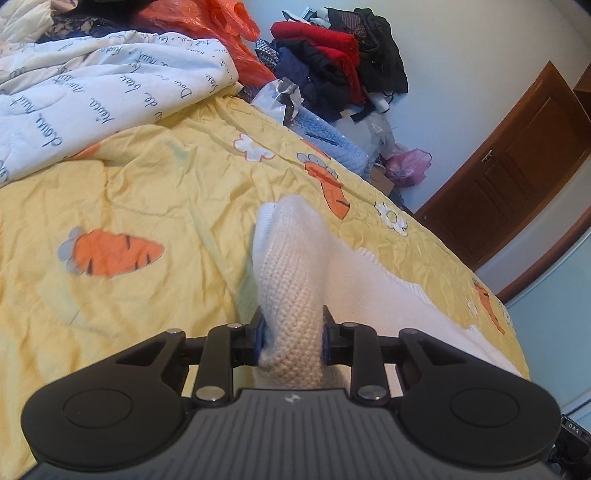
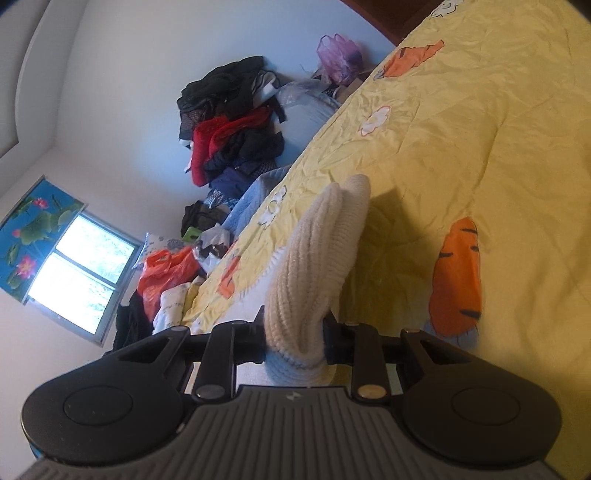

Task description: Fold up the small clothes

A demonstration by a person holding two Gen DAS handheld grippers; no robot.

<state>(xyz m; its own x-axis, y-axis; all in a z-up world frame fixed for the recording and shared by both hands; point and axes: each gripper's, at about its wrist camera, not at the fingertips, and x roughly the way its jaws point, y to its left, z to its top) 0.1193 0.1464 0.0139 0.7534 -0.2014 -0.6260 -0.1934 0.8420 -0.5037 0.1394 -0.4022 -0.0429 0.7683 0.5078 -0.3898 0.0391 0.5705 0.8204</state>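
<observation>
I had both tools clamped on the same cream knitted garment [image 1: 291,295], which lay on the yellow carrot-print bedspread [image 1: 147,184]. That bedspread is my reference for everything else.

In the left wrist view, the left gripper [image 1: 293,338] had its jaws pressed against a thick bunched fold of the knit, the blue pads squeezed into it from both sides. The fold rose away from the fingers and stood up off the bedspread, ending in a rounded white ribbed edge. The rest of the garment spread flat on the bedspread to the right of the fold, its scalloped border lying towards the bedspread's edge.

In the right wrist view, the right gripper [image 2: 295,338] was likewise closed on a doubled roll of the cream knit [image 2: 314,258], with two rounded lobes sticking up past the fingers above the bedspread [image 2: 461,129]. A pale blue-white ribbed hem sat bunched just below the jaws.

Off the bedspread's far edge, a heap of dark and red clothes [image 1: 332,59] was stacked against the wall. A white quilt with printed script [image 1: 92,85] lay crumpled on the bedspread's upper left part, and an orange plastic bag [image 1: 221,26] sat beyond it. A brown wooden door [image 1: 517,166] stood past the bedspread's right edge. A window [image 2: 81,273] showed on the wall beyond the clothes heap.
</observation>
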